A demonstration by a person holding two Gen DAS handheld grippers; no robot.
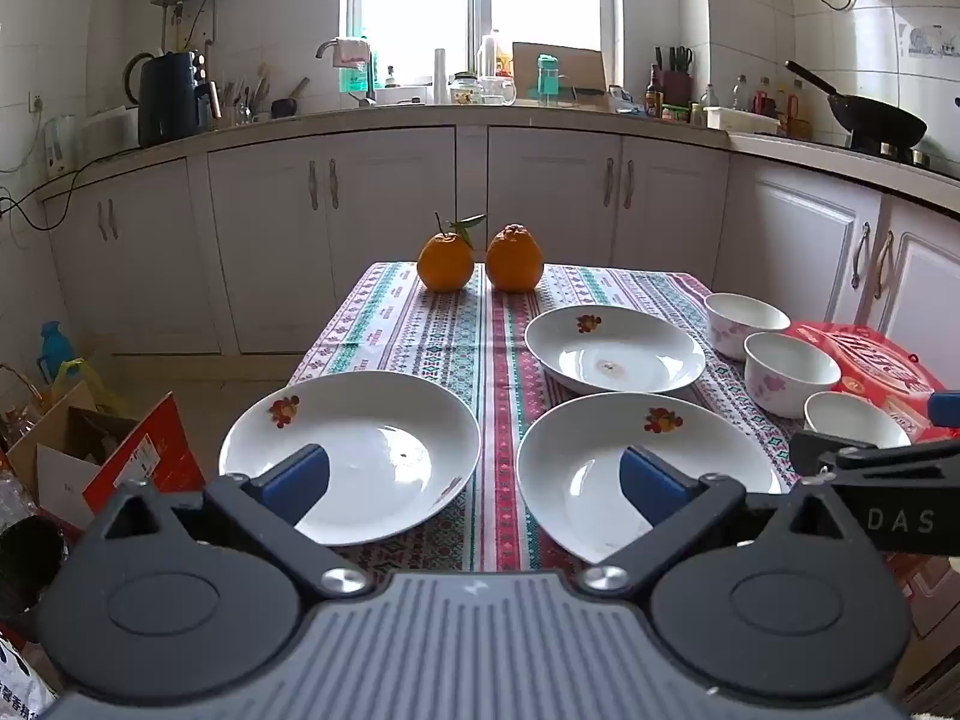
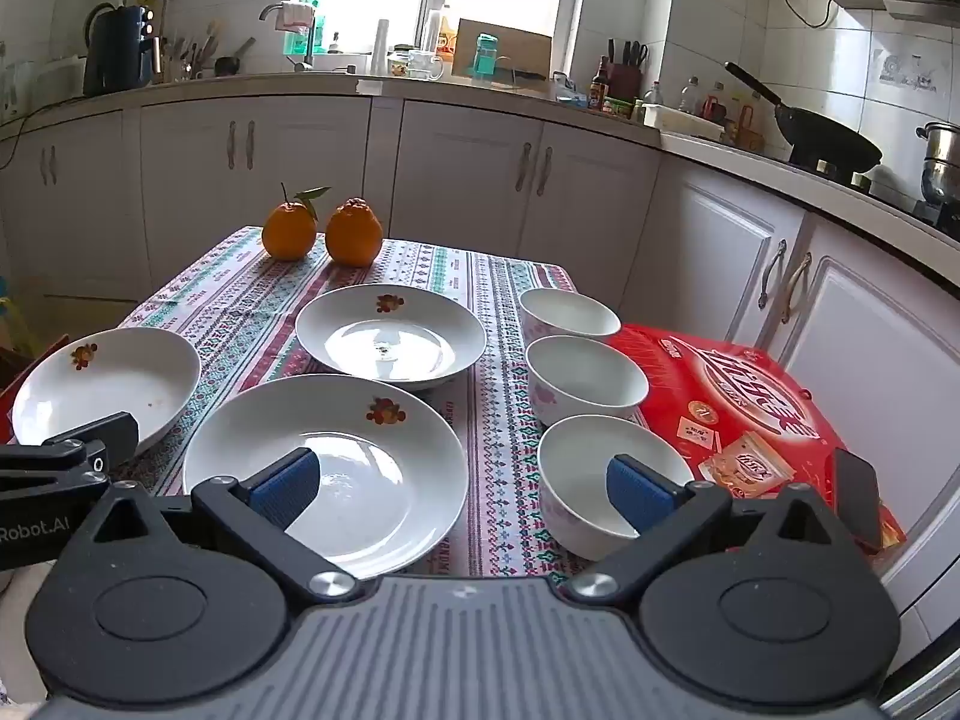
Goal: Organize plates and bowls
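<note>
Three white plates with a fruit print lie on the patterned tablecloth: a near left plate (image 1: pixel 360 450) (image 2: pixel 108 384), a near middle plate (image 1: pixel 636 456) (image 2: pixel 336 462) and a far plate (image 1: pixel 612 348) (image 2: pixel 390 336). Three white bowls with pink flowers stand in a row at the right: far (image 1: pixel 744 315) (image 2: pixel 567 315), middle (image 1: pixel 789 369) (image 2: pixel 585 378), near (image 1: pixel 855 417) (image 2: pixel 600 480). My left gripper (image 1: pixel 474 483) is open and empty, hovering above the near table edge between the two near plates. My right gripper (image 2: pixel 462 489) is open and empty, between the near middle plate and the near bowl.
Two oranges (image 1: pixel 480 261) (image 2: pixel 324 231) sit at the table's far edge. A red snack box (image 2: pixel 750 414) lies right of the bowls with a dark phone (image 2: pixel 858 498) on it. White cabinets and a cluttered counter run behind. Cardboard boxes (image 1: pixel 102 456) stand on the floor at the left.
</note>
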